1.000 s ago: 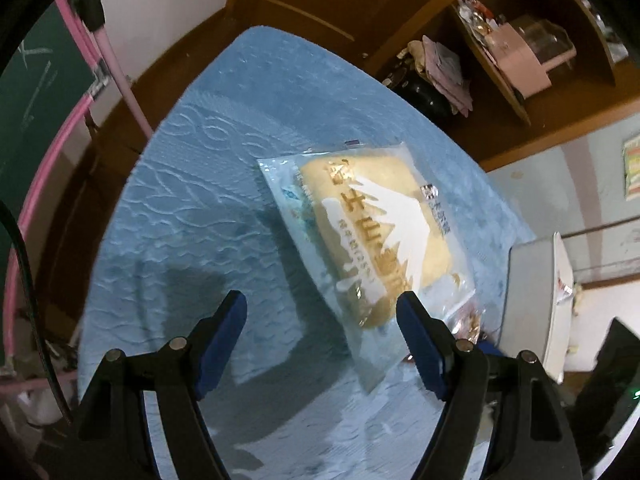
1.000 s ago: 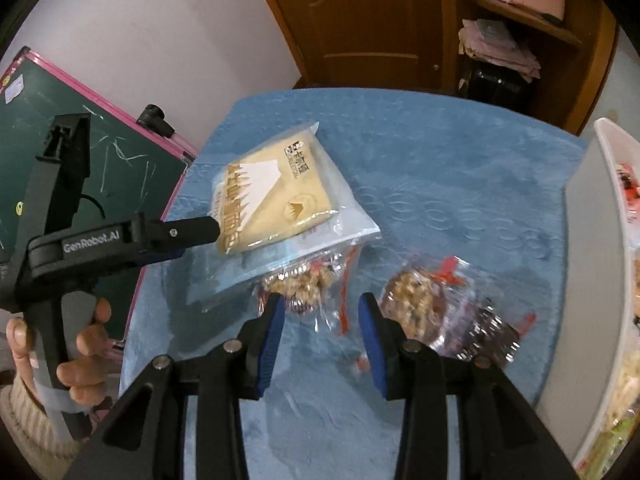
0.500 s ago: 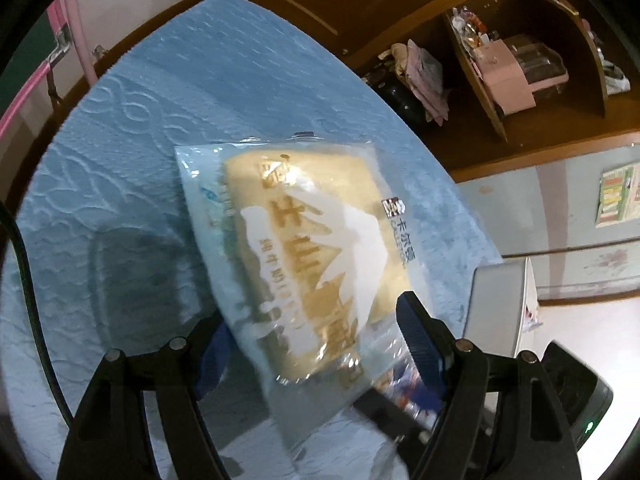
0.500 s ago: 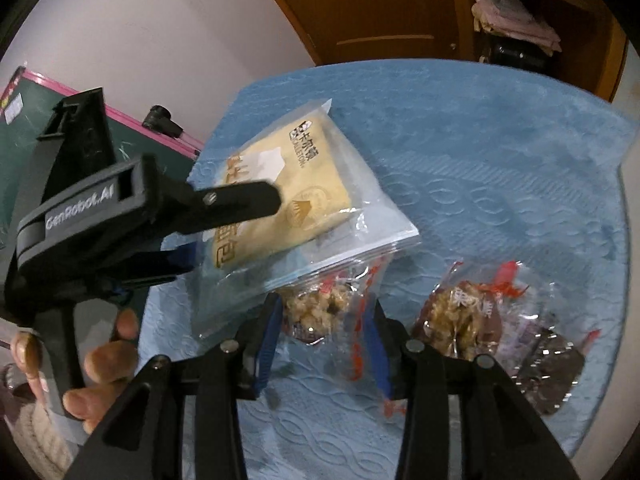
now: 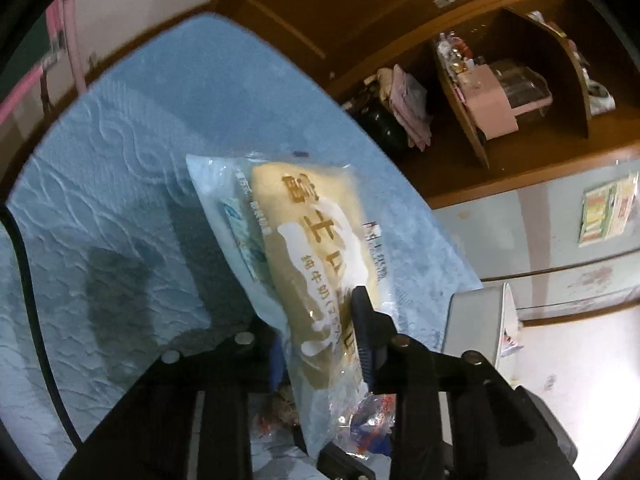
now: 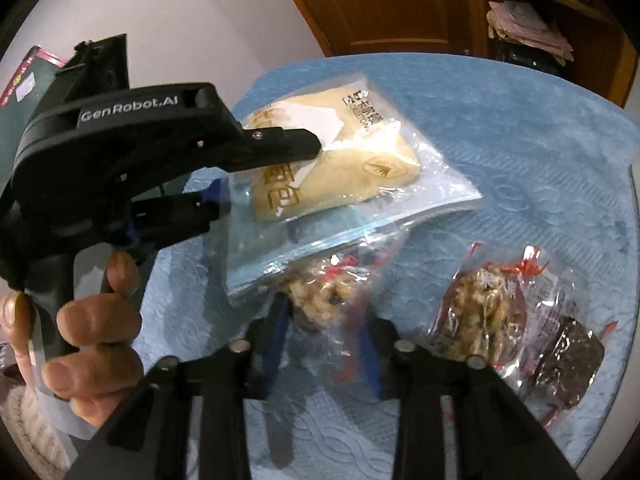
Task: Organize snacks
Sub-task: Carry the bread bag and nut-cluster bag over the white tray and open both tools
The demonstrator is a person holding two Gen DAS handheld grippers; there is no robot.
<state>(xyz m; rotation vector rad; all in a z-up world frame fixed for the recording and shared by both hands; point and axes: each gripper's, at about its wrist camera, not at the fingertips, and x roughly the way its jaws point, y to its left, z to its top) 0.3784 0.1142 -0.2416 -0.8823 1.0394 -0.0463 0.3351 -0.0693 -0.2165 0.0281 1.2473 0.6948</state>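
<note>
Underneath, blue embossed cloth (image 6: pixel 500 128); behind, wooden door (image 6: pixel 384 4), seemingly shelves (image 5: pixel 516 92).

Left pad of left gripper (image 5: pixel 320 344) mostly hidden behind bread packet (image 5: pixel 312 264). Small wrapped snack (image 5: pixel 372 424) under packet only partly visible. Dark snack packet (image 6: pixel 568 364) blurred, lower right of right wrist view. Shelf items (image 5: pixel 492 92) too small to identify.
</note>
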